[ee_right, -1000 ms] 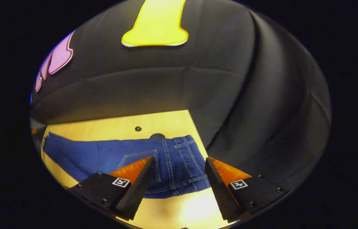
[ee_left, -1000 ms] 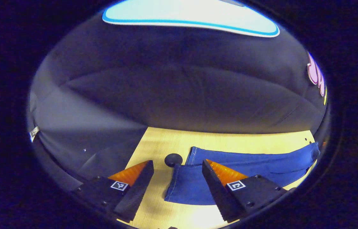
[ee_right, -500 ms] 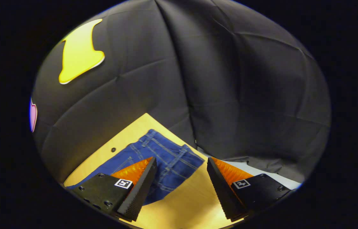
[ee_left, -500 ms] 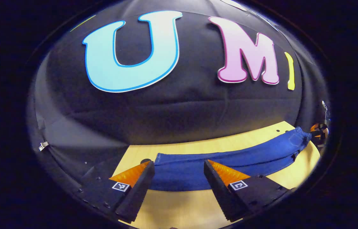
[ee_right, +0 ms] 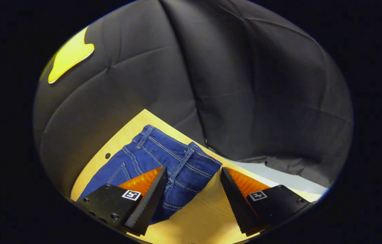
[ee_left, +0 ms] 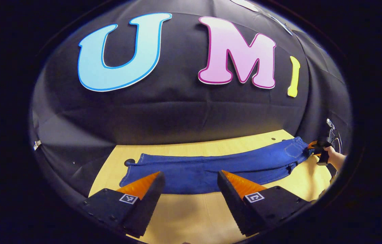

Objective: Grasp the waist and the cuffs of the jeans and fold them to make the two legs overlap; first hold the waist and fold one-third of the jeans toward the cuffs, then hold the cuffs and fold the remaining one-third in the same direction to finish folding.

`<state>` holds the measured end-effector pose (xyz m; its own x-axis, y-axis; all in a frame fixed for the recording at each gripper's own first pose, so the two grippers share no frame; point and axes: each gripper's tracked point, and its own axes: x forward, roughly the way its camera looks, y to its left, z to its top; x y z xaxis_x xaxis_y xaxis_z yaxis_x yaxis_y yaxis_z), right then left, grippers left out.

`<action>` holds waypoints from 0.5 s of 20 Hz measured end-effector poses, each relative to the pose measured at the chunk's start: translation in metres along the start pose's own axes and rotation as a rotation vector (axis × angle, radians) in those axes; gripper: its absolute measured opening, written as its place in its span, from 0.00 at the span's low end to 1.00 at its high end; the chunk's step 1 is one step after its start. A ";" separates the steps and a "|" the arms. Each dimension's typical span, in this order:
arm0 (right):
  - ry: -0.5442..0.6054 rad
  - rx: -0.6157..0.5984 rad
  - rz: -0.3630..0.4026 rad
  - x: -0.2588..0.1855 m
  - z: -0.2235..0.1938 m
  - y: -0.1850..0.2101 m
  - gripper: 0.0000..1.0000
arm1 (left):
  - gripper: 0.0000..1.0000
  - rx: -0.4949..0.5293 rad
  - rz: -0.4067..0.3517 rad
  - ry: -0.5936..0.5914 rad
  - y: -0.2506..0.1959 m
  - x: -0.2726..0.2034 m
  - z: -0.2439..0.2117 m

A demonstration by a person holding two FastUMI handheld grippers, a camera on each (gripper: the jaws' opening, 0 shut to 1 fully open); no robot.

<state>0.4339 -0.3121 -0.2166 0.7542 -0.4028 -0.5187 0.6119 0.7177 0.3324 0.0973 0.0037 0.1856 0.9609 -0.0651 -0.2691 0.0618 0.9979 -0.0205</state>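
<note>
The jeans (ee_left: 211, 169) lay flat along the worktop (ee_left: 191, 217), legs already overlapped. Both the left tongs (ee_left: 191, 189) and right tongs (ee_right: 194, 189) gaped wide, holding nothing. The waist fold seemed next: the right tongs, near the waist (ee_right: 177, 152), needed to close on it.

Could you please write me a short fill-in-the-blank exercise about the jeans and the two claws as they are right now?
1. The jeans lie flat on a ____ table.
2. Both the left claw and the right claw have their fingers ____.
3. In the right gripper view, the part of the jeans nearest the claw is the ____, with its belt loops and pocket.
4. Neither claw is ____ the jeans yet.

Missing words: wooden; open; waist; gripping
</note>
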 end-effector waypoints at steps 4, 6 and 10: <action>-0.019 -0.014 0.027 0.004 -0.006 0.007 0.77 | 0.98 -0.031 -0.008 0.010 -0.003 0.002 -0.005; -0.028 -0.026 0.059 0.005 -0.006 0.017 0.64 | 0.98 -0.059 -0.013 0.022 -0.005 0.003 -0.010; -0.043 0.029 0.163 0.015 -0.014 0.040 0.11 | 0.99 -0.119 -0.013 0.039 -0.004 0.007 -0.024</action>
<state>0.4664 -0.2816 -0.2223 0.8533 -0.3065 -0.4219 0.4866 0.7591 0.4325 0.0975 -0.0013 0.1608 0.9489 -0.0807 -0.3050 0.0398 0.9897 -0.1378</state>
